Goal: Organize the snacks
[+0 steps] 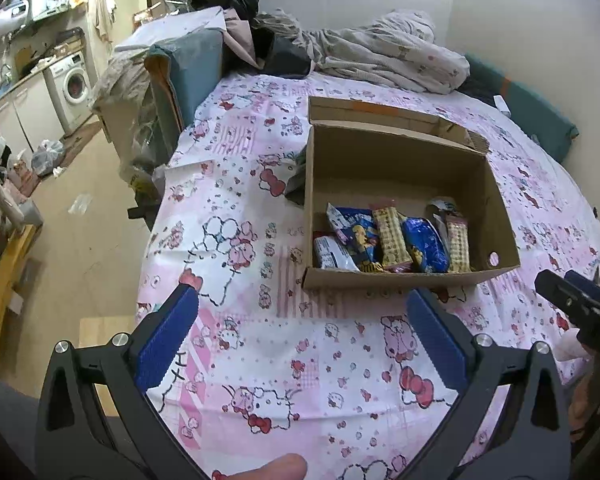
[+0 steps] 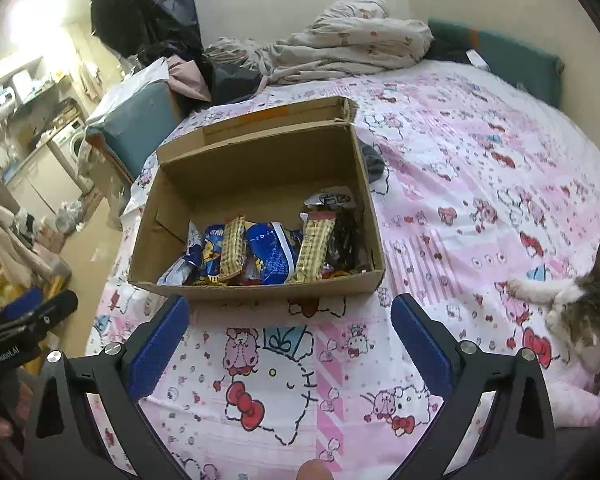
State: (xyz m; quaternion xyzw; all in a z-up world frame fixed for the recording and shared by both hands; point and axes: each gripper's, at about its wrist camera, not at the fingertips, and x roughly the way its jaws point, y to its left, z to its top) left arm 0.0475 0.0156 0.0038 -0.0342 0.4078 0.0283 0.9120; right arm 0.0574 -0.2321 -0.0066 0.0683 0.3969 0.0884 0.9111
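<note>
Two grippers hang over the bed [image 1: 260, 360], and I have nothing in either: the left gripper [image 1: 300, 332] and the right gripper [image 2: 290, 332] both show their blue fingers [image 1: 168, 336] spread wide with only bedsheet between them. The snacks [image 2: 268, 248] sit in the cardboard box [image 2: 260, 286], packed along its near wall, at twelve o'clock from both grippers and just beyond the fingertips.

My worry is the cat [image 2: 580, 304] lying on the sheet at three o'clock from the right gripper, one paw stretched toward the box. If I swing that gripper outward, I judge I could bump the cat, or it could bat at a wrapper. The mattress is soft too, so pressing on the box rim might tip it and shift the packets.

Only the right wrist view shows the cat properly, plus a dark cloth [image 2: 374, 160] behind the box's far right corner. Only the left wrist view shows a packet [image 1: 296, 180] lying outside the box against its left wall, at eleven o'clock, which I judge has yet to go in.
</note>
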